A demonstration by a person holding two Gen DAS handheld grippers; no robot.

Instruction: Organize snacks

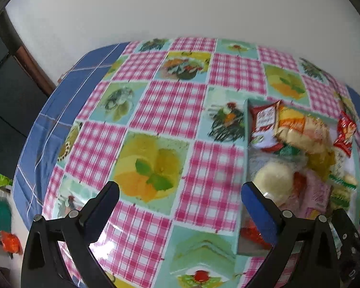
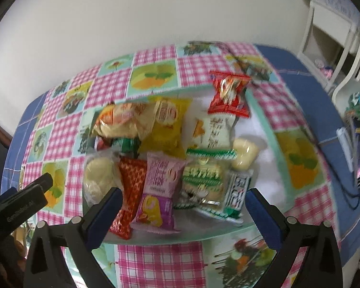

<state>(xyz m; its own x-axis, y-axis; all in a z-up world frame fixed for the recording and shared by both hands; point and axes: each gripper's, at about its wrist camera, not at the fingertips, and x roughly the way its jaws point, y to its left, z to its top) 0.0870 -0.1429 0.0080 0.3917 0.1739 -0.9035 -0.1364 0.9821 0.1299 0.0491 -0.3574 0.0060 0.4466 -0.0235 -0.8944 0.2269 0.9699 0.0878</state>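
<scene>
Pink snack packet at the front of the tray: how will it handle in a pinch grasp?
The pink snack packet looks like a puffed, glossy film pouch, so probably light and crushable, and it may slip between pads. It overlaps the red packet, so lifting it could drag that neighbour. The right claw is open above it.
</scene>
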